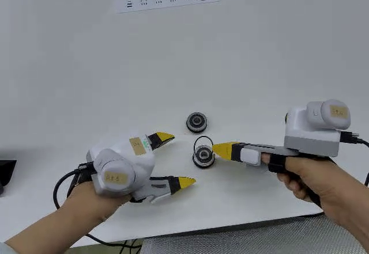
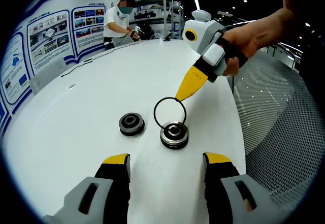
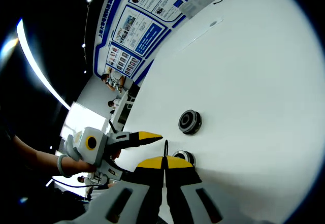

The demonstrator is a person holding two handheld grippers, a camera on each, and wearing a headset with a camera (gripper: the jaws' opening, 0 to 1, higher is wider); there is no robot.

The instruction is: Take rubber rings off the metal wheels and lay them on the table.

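Right gripper (image 1: 222,149): jaws are closed, and a thin black rubber ring (image 1: 195,143) is pinched at its edge between the tips. Ring is held upright just above the near wheel (image 1: 203,158); whether its lower edge touches the wheel can't be told.

Left gripper (image 1: 174,159): jaws are spread wide, nothing is gripped. It is positioned near the same wheel, apart from it.

Status, est.: ring no. 1 is judged to be off its wheel, whose bare metal rim is seen in the left gripper view, but it is not yet laid on the worktop (image 1: 242,190). Far wheel (image 1: 196,122) is seen w/ a dark outer band, so its ring is taken to be in place; removal is left to do.

Containers: none req'd by the task; rings are to be laid direct on the worktop.
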